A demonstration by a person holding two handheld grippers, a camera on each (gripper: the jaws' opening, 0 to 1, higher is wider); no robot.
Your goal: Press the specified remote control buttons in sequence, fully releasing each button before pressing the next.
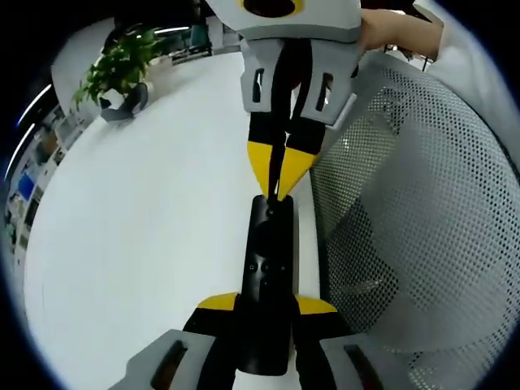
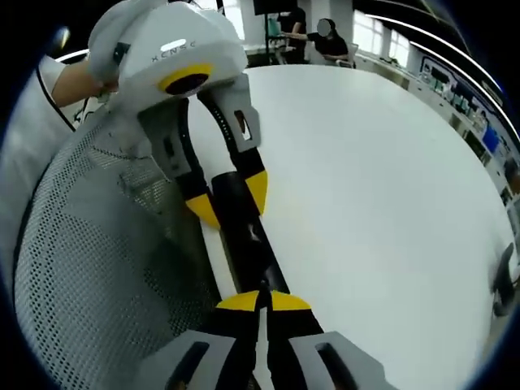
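While the black remote control (image 1: 266,284) lies lengthwise along the edge of the white table (image 1: 146,244), the left gripper (image 1: 266,302) has it pinned between its two yellow-tipped jaws, one on each long side of the near end. That is a firm side grasp, and the remote's small buttons face up in the left gripper view. Across from it, the right gripper (image 1: 279,177) comes in from the top of that view, jaws brought together into a single yellow point, and that point sits right on the far end of the remote's face. Touching or pressing, I cannot tell which.

Over to the right gripper view: the right gripper (image 2: 262,302) shows its yellow tips (image 2: 240,302) closed against each other with only a thin seam between them, nothing held, resting over the near end of the remote control (image 2: 248,236). Beyond, the left gripper (image 2: 231,199) straddles the remote's other end, yellow pads on both sides of the black body.

Just beside the table edge stands a grey mesh chair back (image 1: 414,211), close to the remote. A potted green plant (image 1: 122,69) sits far off on the table top. A person's hand (image 1: 390,32) grips the right gripper's handle.
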